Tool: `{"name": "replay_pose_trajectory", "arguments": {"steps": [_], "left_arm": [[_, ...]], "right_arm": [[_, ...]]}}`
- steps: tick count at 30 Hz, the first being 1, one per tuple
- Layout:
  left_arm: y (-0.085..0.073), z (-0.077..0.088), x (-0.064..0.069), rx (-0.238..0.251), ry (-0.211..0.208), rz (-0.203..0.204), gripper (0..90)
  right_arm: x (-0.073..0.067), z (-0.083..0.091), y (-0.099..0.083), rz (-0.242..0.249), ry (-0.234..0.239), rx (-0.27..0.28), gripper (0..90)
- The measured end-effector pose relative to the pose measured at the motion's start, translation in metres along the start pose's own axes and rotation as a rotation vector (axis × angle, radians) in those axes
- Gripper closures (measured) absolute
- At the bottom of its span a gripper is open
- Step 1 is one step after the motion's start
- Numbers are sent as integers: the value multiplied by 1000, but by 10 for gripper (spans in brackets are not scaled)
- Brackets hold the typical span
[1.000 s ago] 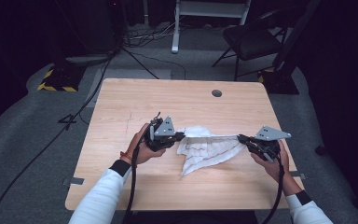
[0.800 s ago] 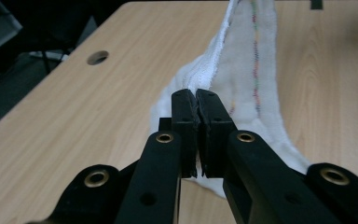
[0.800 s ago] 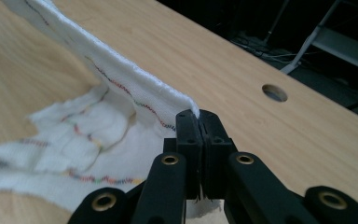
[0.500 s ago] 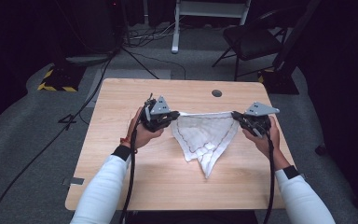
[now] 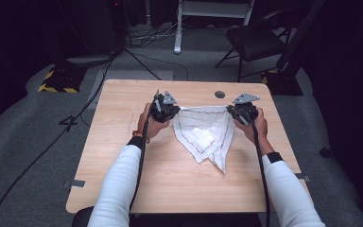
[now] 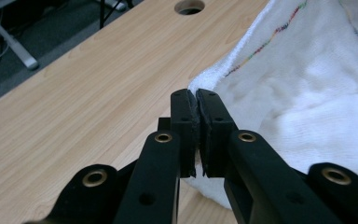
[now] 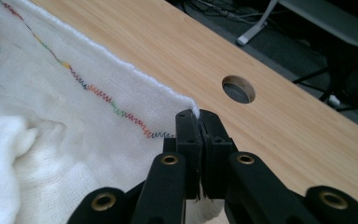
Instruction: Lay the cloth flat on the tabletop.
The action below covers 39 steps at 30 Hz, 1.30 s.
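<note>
A white cloth (image 5: pixel 205 135) with a coloured stitched border hangs stretched between my two grippers over the wooden table (image 5: pixel 123 142), its lower point trailing on the tabletop. My left gripper (image 5: pixel 170 109) is shut on the cloth's left corner (image 6: pixel 200 84), the pads pinching the hem. At the opposite end, my right gripper (image 5: pixel 232 110) is shut on the right corner (image 7: pixel 193 109). The top edge runs taut between them. In the right gripper view the stitching (image 7: pixel 107 100) runs up to the pinched corner.
A round cable hole (image 5: pixel 220 94) sits in the table near its far edge, just beyond the cloth (image 7: pixel 238 89). A dark chair (image 5: pixel 260 40) and a white stand (image 5: pixel 179 28) are on the floor behind the table, with cables nearby.
Both grippers carried the cloth toward the far side of the table and came a little closer together. The crumpled cloth has opened into a hanging triangle with a taut top edge.
</note>
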<state>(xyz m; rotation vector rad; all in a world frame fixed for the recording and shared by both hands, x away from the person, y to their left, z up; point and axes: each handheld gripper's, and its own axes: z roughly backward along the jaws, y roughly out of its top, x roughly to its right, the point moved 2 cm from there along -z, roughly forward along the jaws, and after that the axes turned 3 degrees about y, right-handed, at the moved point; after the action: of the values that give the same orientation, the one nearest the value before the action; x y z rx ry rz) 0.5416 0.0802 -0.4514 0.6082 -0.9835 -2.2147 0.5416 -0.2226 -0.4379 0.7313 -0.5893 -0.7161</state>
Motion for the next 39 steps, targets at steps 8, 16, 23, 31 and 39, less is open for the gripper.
{"name": "replay_pose_trajectory", "arguments": {"steps": [8, 16, 23, 31, 39], "left_arm": [[0, -20, 3, -45, 87, 86, 569], [-12, -15, 35, -80, -66, 60, 204], [-27, 12, 78, -68, -241, -31, 194], [-34, 21, 127, -84, -402, -103, 269], [-43, 13, 144, -135, -414, -150, 334]], "right_arm": [[-2, -24, -11, -27, -46, -92, 636], [-11, 2, -26, -39, 53, -35, 578], [-35, 34, -51, -18, 225, -23, 565], [-69, 55, -82, 35, 313, -85, 547], [-89, 81, -104, 43, 417, -71, 525]]}}
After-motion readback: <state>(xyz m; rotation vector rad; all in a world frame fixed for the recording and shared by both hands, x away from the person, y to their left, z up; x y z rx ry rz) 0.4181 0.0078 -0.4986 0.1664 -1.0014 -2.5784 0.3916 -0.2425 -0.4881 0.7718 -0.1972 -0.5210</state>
